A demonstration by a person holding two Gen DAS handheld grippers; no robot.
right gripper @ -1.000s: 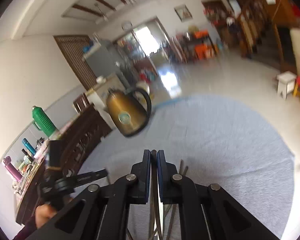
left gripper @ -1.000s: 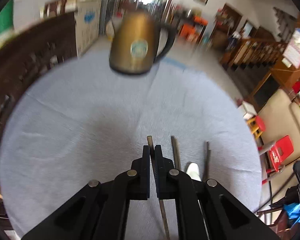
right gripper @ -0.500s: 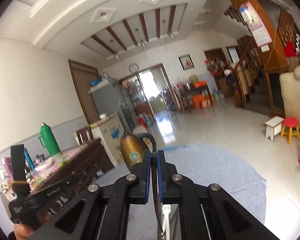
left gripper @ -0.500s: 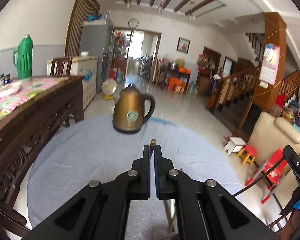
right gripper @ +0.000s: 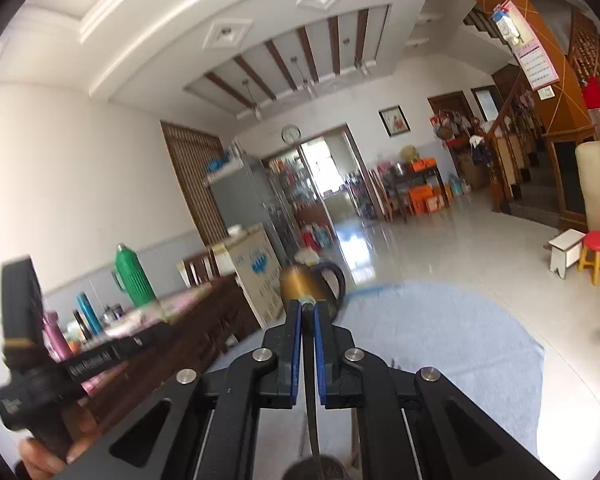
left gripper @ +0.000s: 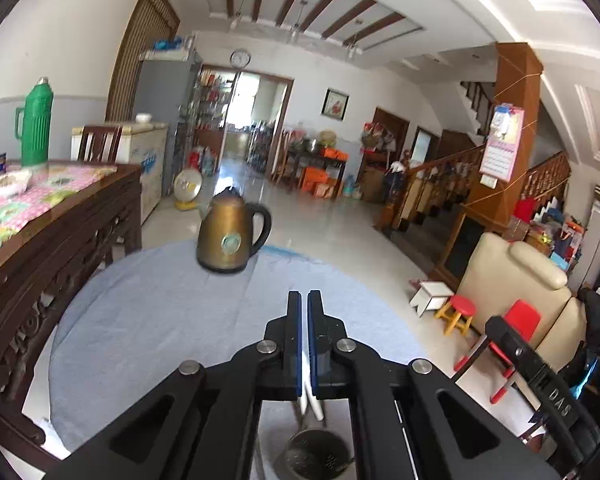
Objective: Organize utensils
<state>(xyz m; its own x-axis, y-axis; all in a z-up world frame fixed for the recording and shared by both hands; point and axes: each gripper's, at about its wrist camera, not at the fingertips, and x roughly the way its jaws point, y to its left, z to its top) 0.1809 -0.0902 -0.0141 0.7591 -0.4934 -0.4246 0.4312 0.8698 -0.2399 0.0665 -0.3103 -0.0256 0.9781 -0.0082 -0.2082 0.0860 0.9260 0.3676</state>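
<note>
A pale blue-grey cloth (left gripper: 160, 320) covers the round desk. On it stands a bronze-gold kettle (left gripper: 226, 236) with a black handle and a round teal badge. The left tongs (left gripper: 304, 300) are black with blue pads, as are the right tongs (right gripper: 307, 308). Behind stand a bright green flask (left gripper: 36, 124), a pink floral tablecloth (left gripper: 40, 188) (green and yellow patches), and a red stool (left gripper: 462, 308) with yellow legs.

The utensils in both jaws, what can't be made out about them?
- Left wrist view: the white utensil in the left gripper; jaws hide its upper part, type unclear.
- Right wrist view: the dark utensil in the right gripper; lower end cut off by the frame edge.
- The metal holder below: contents hidden.
</note>
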